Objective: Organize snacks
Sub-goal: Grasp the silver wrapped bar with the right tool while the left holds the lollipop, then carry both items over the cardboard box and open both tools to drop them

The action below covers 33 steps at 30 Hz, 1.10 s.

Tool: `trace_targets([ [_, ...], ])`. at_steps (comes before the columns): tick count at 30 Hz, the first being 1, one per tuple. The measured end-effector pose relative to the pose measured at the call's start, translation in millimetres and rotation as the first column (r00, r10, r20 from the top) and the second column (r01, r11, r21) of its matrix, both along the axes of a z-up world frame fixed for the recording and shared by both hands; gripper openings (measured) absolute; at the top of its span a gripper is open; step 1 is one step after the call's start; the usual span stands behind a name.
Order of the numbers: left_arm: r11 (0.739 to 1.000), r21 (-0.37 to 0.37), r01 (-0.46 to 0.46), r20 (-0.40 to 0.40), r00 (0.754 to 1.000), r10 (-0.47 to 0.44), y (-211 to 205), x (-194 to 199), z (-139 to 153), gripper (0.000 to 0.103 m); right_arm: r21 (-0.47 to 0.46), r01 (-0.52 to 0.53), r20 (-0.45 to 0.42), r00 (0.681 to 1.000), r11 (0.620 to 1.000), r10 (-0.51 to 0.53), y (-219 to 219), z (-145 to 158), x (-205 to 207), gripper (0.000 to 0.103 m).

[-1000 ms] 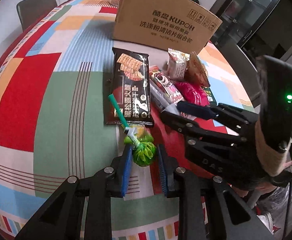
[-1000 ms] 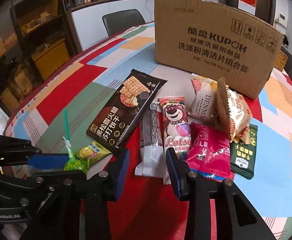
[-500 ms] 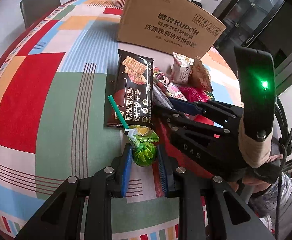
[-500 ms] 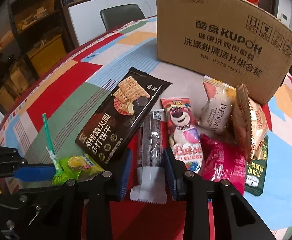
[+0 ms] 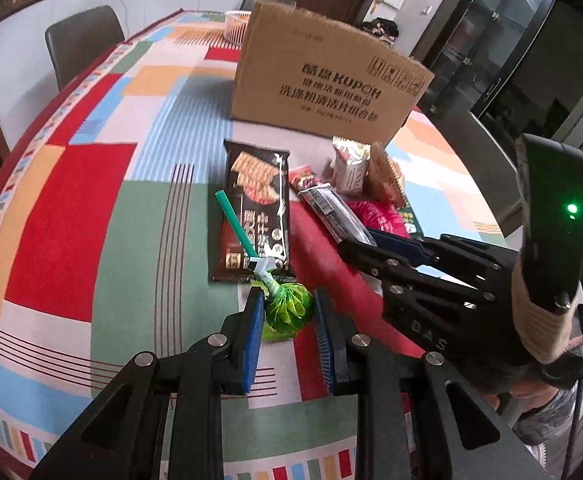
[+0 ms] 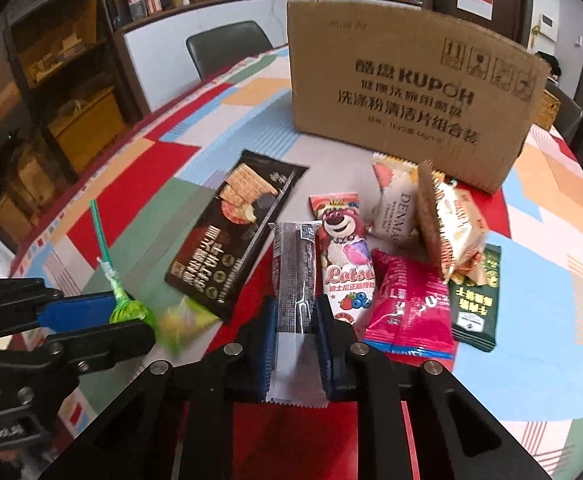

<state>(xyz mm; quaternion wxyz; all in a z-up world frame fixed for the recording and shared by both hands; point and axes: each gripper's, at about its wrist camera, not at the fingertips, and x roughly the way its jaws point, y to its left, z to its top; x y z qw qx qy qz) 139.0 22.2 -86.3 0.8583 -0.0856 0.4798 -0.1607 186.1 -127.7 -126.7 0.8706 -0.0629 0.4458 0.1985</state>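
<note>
1. Nothing visibly sorted yet. Can't see inside the brown cardboard box (image 6: 407, 108) at the far side of the desk (image 5: 71, 208), so any contents are unknown.
2. Left tongs (image 5: 287, 320): clenched on the green-wrapped lollipop with the teal stick (image 5: 289, 310). Looks raised off the desk, well in front of the box.
3. Right tongs (image 6: 293, 320): closed around the long dark snack bar in a clear-ended wrapper (image 6: 294, 280), gripping near its near end. Whether it's lifted, can't tell.
4. In front of the box on the desk: black cracker packet (image 6: 235, 232), pink bear-print packet (image 6: 343, 252), white pastry pouch (image 6: 395, 208), gold-edged pouch standing on edge (image 6: 447, 228), magenta packet (image 6: 411, 304), dark green sachet (image 6: 477, 296), small yellow-green candy wrapper (image 6: 179, 322).
5. My read: early stage. Two items in hand, seven left in front of the box, destination presumably the box.
</note>
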Motion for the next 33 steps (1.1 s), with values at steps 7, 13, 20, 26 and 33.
trace_targets([
  [7, 1.000, 0.017, -0.013, 0.033, 0.999, 0.012, -3.8, 2.9, 16.9, 0.025, 0.033, 0.006, 0.054, 0.998, 0.999, -0.007, -10.3, 26.8, -16.5, 0.020],
  [13, 0.999, 0.035, -0.003, 0.089, 0.996, 0.000, -10.5, 14.9, 36.5, 0.025, 0.059, 0.031, 0.085, 0.996, 0.998, -0.036, -22.3, 48.1, -16.5, 0.020],
  [20, 0.999, 0.049, 0.013, 0.169, 0.985, -0.021, -21.7, 39.7, 64.2, 0.025, 0.088, 0.071, 0.136, 0.987, 0.994, -0.082, -32.0, 76.7, -1.1, 0.020],
  [26, 0.998, 0.051, 0.028, 0.239, 0.970, -0.040, -31.7, 64.6, 89.8, 0.025, 0.116, 0.102, 0.185, 0.975, 0.988, -0.122, -44.7, 101.1, 14.7, 0.020],
  [33, 0.996, 0.077, 0.036, 0.312, 0.948, -0.058, -45.8, 92.8, 120.3, 0.025, 0.146, 0.128, 0.239, 0.958, 0.981, -0.160, -59.0, 126.2, 37.5, 0.020],
])
